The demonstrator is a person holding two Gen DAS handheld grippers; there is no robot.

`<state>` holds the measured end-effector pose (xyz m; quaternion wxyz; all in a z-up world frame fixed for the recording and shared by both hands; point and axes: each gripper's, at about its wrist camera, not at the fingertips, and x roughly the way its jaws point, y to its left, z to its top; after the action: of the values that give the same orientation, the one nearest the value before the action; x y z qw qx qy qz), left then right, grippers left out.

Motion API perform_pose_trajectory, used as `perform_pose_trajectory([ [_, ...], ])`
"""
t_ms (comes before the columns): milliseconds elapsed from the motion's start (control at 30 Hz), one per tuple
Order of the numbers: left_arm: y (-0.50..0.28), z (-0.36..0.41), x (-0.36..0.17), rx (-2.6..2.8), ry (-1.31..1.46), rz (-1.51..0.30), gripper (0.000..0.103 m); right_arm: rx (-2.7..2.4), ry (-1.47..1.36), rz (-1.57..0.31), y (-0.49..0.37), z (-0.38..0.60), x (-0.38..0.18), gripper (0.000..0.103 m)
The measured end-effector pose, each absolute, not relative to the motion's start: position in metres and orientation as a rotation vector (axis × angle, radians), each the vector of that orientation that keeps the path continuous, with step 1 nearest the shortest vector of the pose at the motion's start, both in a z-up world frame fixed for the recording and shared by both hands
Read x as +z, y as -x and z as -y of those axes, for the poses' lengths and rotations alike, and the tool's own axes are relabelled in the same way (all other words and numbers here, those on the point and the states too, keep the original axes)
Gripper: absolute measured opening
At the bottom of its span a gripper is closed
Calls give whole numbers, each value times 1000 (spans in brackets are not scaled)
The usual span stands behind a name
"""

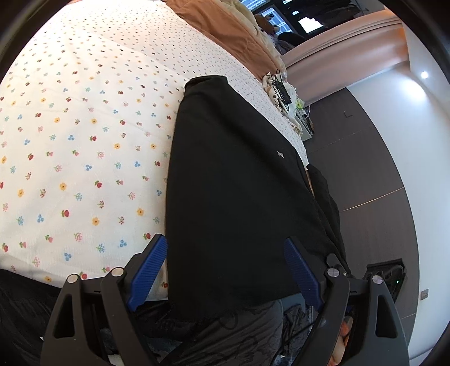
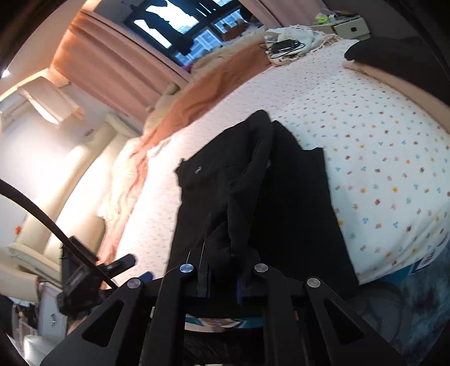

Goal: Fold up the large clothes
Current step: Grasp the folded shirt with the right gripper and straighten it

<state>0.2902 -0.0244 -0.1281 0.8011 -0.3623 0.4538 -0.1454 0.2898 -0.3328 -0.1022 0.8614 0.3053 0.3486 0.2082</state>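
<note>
A large black garment (image 1: 239, 183) lies lengthwise on the flowered bedsheet (image 1: 84, 140), with its near hem hanging over the bed's edge. My left gripper (image 1: 226, 271) is open, its blue pads (image 1: 150, 270) wide apart on either side of that hem and not pressing it. In the right wrist view the same black garment (image 2: 295, 202) shows a raised, bunched fold running toward me. My right gripper (image 2: 220, 277) is shut on the near end of that fold, and cloth hides its pads.
An orange blanket (image 1: 225, 25) and a pile of pale cloth with black cables (image 2: 284, 48) lie at the far end of the bed. Dark cloth (image 2: 393, 53) sits at the far right corner. Dark floor (image 1: 365, 169) runs beside the bed. A person's patterned trousers (image 1: 239, 335) are below.
</note>
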Motion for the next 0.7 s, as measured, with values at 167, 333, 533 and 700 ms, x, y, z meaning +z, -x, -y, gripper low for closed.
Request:
perform_pose_trajectory([
  [167, -292, 31, -135, -294, 740, -982, 86, 424, -738, -774, -289, 369, -154, 8],
  [333, -298, 36, -145, -275, 717, -992, 86, 411, -847, -824, -288, 394, -204, 7],
  [533, -311, 45, -155, -308, 717, -1001, 86, 381, -820, -818, -291, 397, -204, 7],
  [700, -325, 51, -156, -346, 709, -994, 86, 450, -825, -861, -300, 399, -187, 12],
])
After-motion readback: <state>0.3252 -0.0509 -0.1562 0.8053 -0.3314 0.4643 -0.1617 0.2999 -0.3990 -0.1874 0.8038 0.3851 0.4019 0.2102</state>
